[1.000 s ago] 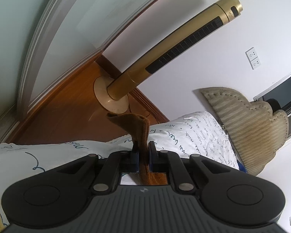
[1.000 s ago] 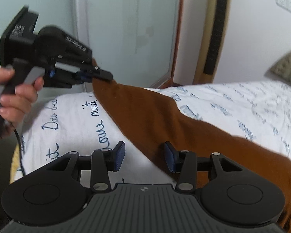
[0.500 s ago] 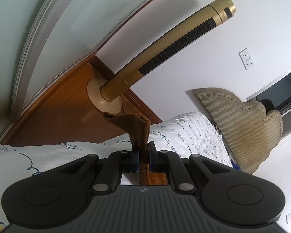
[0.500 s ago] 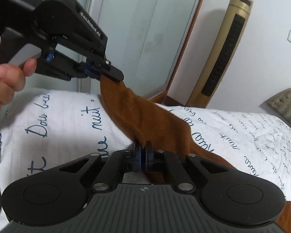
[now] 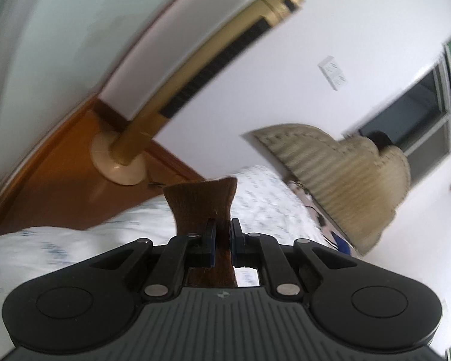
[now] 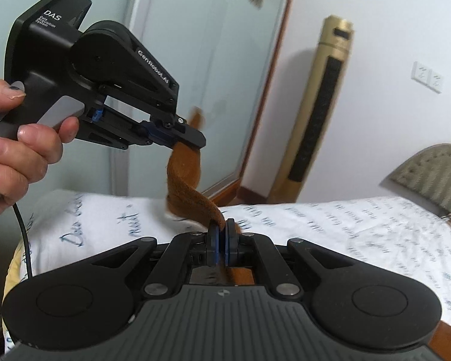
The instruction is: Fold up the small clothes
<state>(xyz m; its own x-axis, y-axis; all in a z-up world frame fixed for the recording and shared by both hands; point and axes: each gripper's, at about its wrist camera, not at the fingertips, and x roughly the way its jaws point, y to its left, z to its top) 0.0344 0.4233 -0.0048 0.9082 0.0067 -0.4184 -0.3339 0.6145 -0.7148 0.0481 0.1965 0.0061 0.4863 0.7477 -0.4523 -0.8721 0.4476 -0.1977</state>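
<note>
A brown cloth (image 6: 189, 189) hangs in a twisted strip between my two grippers, above the white bed sheet (image 6: 360, 234) with blue handwriting. My left gripper (image 6: 192, 140), held by a hand (image 6: 18, 138) at the left of the right wrist view, is shut on the cloth's upper end. My right gripper (image 6: 222, 231) is shut on the cloth lower down, at the bottom centre. In the left wrist view the left gripper (image 5: 222, 231) pinches the brown cloth (image 5: 203, 201), whose edge fans out past the fingertips.
A tall gold tower fan (image 6: 315, 120) stands against the white wall beside a glass door (image 6: 195, 75) with a wooden frame. A beige quilted headboard (image 5: 345, 174) rises at the bed's right end. Wooden floor (image 5: 60, 186) shows beyond the bed.
My right gripper went from open beside the cloth to shut on it. Both grippers rose, lifting the cloth off the sheet; it now hangs twisted between them instead of lying spread.
</note>
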